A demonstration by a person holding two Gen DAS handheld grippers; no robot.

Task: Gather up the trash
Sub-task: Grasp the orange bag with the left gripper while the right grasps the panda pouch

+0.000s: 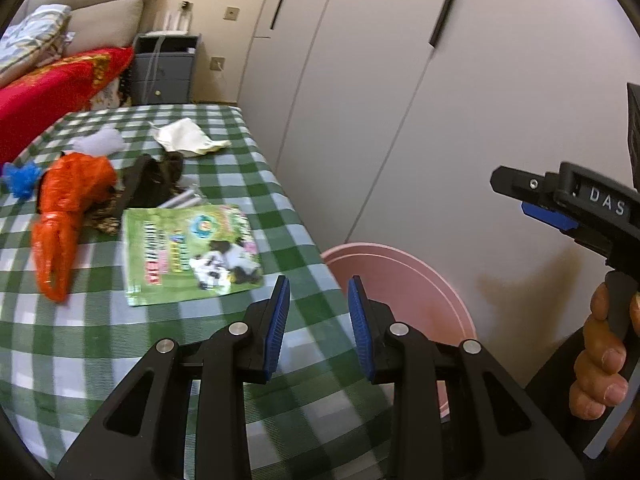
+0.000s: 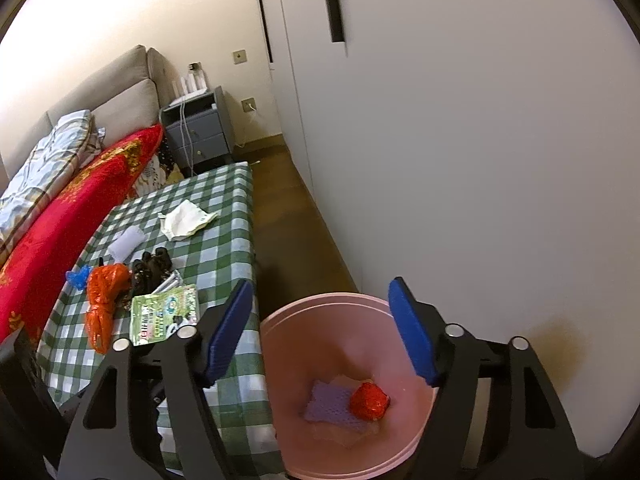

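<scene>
A pink bin (image 2: 276, 320) stands on the floor beside the table; inside lie a red crumpled wrapper (image 2: 369, 400) and a purple piece (image 2: 332, 402). My right gripper (image 2: 320, 328) is open and empty above the bin; it also shows in the left wrist view (image 1: 520, 196). My left gripper (image 1: 319, 328) is open and empty over the table's near edge, the bin (image 1: 400, 280) just beyond. On the green checked table (image 1: 120, 340) lie an orange plastic bag (image 1: 68, 208), a green packet (image 1: 188, 252), a white crumpled paper (image 1: 184, 136) and dark trash (image 1: 156, 180).
A white wardrobe (image 1: 440, 80) runs along the right. A red blanket (image 2: 60, 220) and pillows lie on a bed left of the table. A grey nightstand (image 2: 200, 128) stands at the back. A blue scrap (image 1: 22, 176) and a white scrap (image 1: 100, 140) lie on the table.
</scene>
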